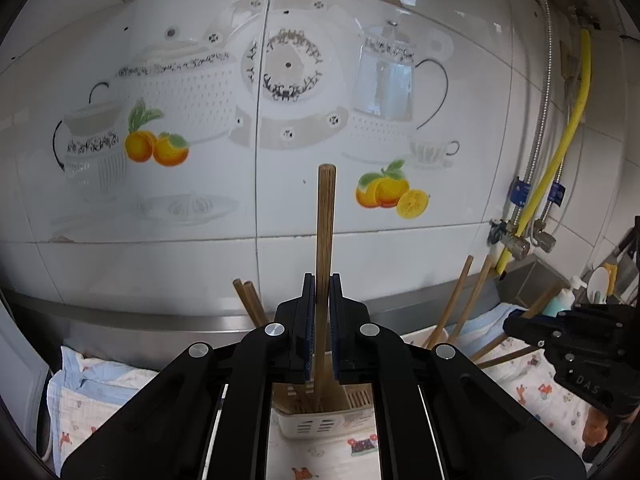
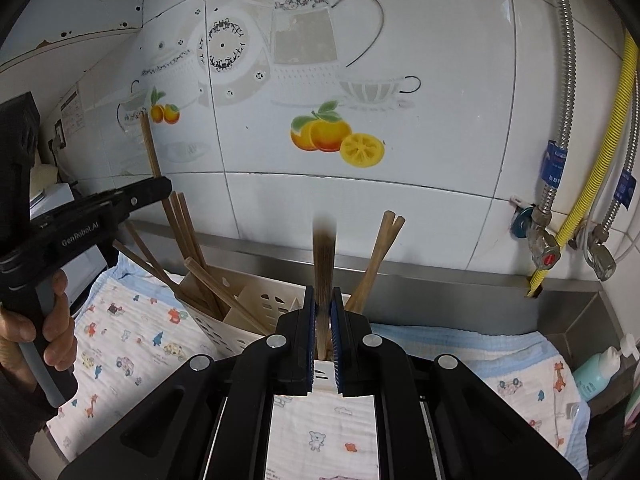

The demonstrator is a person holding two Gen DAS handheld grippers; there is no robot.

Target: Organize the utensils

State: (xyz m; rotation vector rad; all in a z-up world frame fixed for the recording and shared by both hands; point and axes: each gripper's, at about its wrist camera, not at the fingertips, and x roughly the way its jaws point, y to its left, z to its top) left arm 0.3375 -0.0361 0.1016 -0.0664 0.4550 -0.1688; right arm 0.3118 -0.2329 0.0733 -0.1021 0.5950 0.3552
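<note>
My left gripper (image 1: 322,282) is shut on a wooden chopstick (image 1: 326,224) that stands upright between its pads. The chopstick's lower end reaches down into the cream slotted utensil holder (image 1: 308,426) just below the jaws. In the right wrist view the right gripper (image 2: 323,294) is shut on another chopstick (image 2: 324,256), blurred, over the right end of the holder (image 2: 256,300). More chopsticks (image 2: 186,236) lean in the holder's left compartment and a pair (image 2: 380,256) leans at the right. The left gripper (image 2: 164,186) shows at the left with its chopstick (image 2: 150,148), held by a hand (image 2: 56,320).
The holder stands on a printed cloth (image 2: 132,340) over a steel counter. A tiled wall (image 2: 440,100) with a steel ledge (image 2: 420,276) rises close behind. A yellow hose (image 2: 624,128), metal hoses and valves (image 2: 540,240) hang at the right, and a teal bottle (image 2: 596,372) stands in the right corner.
</note>
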